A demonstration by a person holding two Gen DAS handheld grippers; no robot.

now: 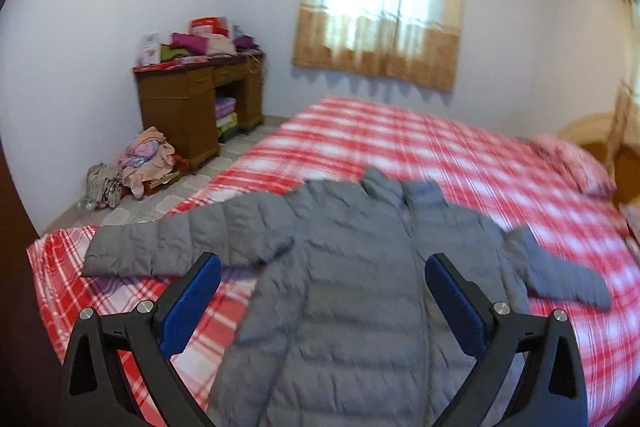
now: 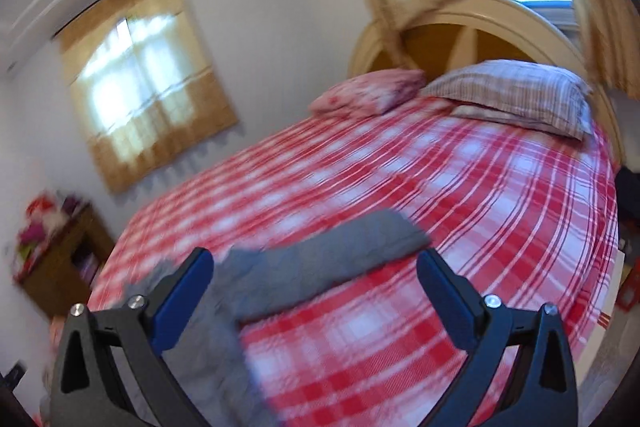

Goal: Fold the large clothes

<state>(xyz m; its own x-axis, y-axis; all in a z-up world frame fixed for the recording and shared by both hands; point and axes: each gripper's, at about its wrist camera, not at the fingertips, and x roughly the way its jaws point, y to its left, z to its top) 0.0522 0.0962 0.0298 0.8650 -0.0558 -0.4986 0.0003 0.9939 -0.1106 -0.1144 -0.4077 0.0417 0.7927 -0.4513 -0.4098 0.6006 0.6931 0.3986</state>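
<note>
The grey puffer jacket (image 1: 352, 287) lay spread flat on the near part of the red checked bed (image 1: 460, 155), sleeves out left and right. It looked light, soft and slippery; cuffs or hem seemed the best holds. The left gripper (image 1: 323, 303) and right gripper (image 2: 314, 301) hovered above it, jaws wide apart and empty

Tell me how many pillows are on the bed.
2. A pink floral pillow lies at the head of the red plaid bed, and a grey-striped pillow sits beside it, toward the right. Others may be out of frame.
</note>
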